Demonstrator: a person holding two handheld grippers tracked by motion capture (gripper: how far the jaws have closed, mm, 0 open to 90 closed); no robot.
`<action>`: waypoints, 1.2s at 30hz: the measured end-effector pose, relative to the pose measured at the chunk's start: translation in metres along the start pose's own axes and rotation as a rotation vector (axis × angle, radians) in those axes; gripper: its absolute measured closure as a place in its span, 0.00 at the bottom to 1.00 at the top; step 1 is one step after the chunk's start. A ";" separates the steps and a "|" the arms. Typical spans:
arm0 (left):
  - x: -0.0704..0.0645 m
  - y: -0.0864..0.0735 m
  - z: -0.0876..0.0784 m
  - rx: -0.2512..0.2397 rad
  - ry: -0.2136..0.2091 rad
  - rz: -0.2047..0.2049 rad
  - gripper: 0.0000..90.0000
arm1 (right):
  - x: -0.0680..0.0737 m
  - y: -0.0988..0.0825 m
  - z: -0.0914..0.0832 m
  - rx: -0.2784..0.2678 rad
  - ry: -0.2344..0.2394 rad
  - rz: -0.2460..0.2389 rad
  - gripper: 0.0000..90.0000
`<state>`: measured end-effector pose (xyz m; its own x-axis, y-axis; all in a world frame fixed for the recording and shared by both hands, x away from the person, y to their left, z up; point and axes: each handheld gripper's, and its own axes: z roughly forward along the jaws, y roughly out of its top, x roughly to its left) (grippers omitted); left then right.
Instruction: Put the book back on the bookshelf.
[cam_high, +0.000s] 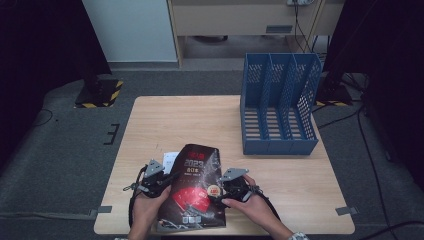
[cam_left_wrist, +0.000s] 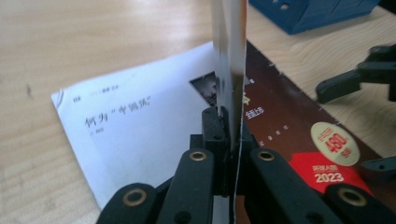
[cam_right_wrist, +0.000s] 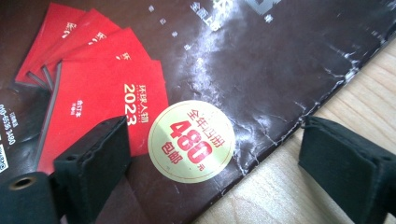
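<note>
Magazine (cam_high: 195, 192) looks thin, glossy, floppy. Left gripper (cam_left_wrist: 229, 140) pinches a lifted page edge; right gripper (cam_right_wrist: 210, 163) spread, straddling its right edge — grab there.

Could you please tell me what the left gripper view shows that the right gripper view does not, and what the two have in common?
The left gripper view has the left tongs shut on a lifted glossy cover page, the white printed page with black characters beneath it, a corner of the blue perforated plastic file rack, and the other tongs farther off. The right gripper view has the open right tongs straddling the magazine's edge, and a fan of red booklets printed on the cover. Both show the dark glossy magazine, its round cream 480 sticker and the pale wooden table.
</note>
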<state>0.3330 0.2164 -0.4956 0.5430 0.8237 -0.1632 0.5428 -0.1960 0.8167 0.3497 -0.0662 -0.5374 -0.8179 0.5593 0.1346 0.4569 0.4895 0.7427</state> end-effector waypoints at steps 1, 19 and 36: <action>-0.001 0.001 -0.002 -0.010 0.001 0.007 1.00 | 0.000 0.000 0.000 0.000 0.000 0.000 0.09; -0.010 0.009 -0.019 -0.136 -0.026 0.051 1.00 | -0.005 0.002 0.000 -0.008 0.053 0.056 0.09; -0.005 0.006 -0.015 -0.118 0.004 0.025 0.98 | -0.003 0.006 0.004 -0.001 0.094 0.052 0.10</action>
<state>0.3236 0.2187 -0.4818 0.5527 0.8217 -0.1395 0.4494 -0.1528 0.8802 0.3566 -0.0626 -0.5355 -0.8224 0.5187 0.2338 0.4992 0.4607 0.7339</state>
